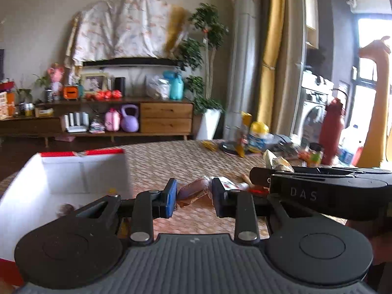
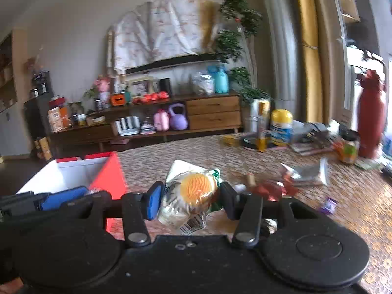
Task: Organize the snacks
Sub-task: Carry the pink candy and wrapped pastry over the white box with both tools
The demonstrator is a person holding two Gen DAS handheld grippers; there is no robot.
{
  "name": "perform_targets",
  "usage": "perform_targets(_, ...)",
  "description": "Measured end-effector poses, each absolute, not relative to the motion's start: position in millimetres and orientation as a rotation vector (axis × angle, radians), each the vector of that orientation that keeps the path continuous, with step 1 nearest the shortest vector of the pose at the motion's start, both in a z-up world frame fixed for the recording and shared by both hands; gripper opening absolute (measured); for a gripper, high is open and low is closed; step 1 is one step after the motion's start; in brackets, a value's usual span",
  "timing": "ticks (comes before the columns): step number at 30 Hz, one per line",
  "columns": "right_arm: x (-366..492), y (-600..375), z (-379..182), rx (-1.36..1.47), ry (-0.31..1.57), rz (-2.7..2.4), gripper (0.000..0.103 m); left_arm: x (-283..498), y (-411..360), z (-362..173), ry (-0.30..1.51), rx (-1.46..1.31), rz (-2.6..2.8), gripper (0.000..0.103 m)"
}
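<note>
Both grippers are up over the patterned table [image 2: 196, 152], each with a snack pinched in it. The left gripper [image 1: 193, 196] has its blue pads closed on a small brownish clear-wrapped snack [image 1: 193, 192], which hangs between them just above the tabletop. It's blurry, so I can't really say what kind of snack it is, maybe some little cake or sausage thing. The right gripper [image 2: 189, 199] is clamped on a crinkly clear packet with an orange-yellow round cake [image 2: 196, 192] inside, barcode end pointing down toward the camera.

The box [image 1: 61, 171], white inside with a red outside and red rim, sits at the left of the table, open at the top. In the left view the left gripper is just beside its right wall, and there's something small and dark lying in the bottom of it. In the right view the box is to the left of the held packet, with the left gripper's blue pad poking in front of it.

More snacks are still loose on the table: a silver foil pack [image 2: 308, 171], red wrappers [image 2: 269, 191] just right of the right gripper, and a little purple packet [image 2: 328, 205] further right. At the far edge stand a yellow-lidded tub [image 2: 281, 127] and a tall red bottle [image 2: 371, 115]
</note>
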State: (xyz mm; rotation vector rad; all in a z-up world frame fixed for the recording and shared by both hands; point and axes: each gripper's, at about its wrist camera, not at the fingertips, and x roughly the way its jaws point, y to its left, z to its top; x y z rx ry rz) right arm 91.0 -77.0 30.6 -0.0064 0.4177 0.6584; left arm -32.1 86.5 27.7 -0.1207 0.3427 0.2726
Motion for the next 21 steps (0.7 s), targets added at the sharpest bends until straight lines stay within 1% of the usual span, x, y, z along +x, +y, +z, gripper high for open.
perform_targets(10, 60, -8, 53, -0.072, 0.368, 0.808, 0.049, -60, 146, 44, 0.316, -0.121, 0.403, 0.029)
perform_targets(21, 44, 47, 57, -0.113, 0.374, 0.903, 0.049, -76, 193, 43, 0.327, -0.144, 0.473, 0.029)
